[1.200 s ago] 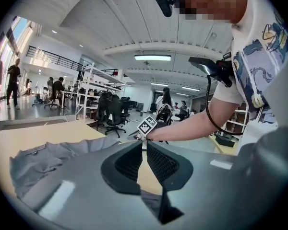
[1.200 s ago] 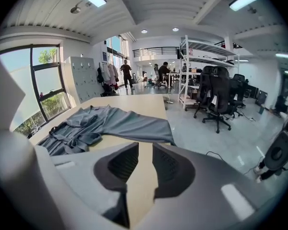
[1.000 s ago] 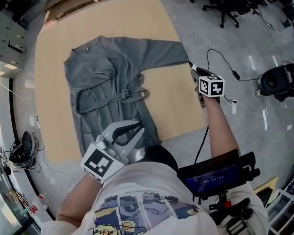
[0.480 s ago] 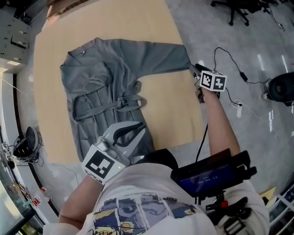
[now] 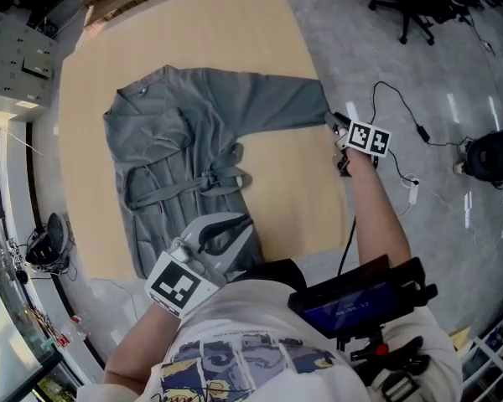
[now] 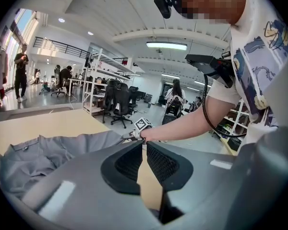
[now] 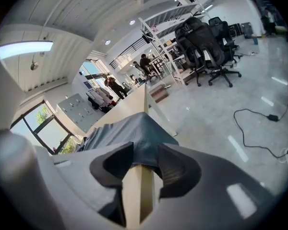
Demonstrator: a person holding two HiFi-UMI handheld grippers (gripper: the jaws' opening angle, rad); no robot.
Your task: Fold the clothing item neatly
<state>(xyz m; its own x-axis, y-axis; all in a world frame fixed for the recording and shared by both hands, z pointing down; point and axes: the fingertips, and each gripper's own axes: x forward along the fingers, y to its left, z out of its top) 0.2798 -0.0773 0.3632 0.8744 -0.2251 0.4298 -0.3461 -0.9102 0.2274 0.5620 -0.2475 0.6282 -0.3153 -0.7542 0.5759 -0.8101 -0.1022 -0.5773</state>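
Grey robe [image 5: 184, 149] lies spread on the table [image 5: 201, 48]; the jaws of our right gripper [image 5: 334, 121] have just been opening around its sleeve [image 5: 277, 107] end, loosing it at the table edge, while our left gripper [image 5: 245, 224] hovers clenched and empty near the hem, so folding seems barely begun.

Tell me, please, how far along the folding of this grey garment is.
Done: the grey garment lies spread on the table. In hand: the right gripper is at the outstretched sleeve's cuff; its jaws have just been opening, the cuff between them but unpinched. The left gripper is shut and empty near the hem. Left: folding that sleeve in, then the body.
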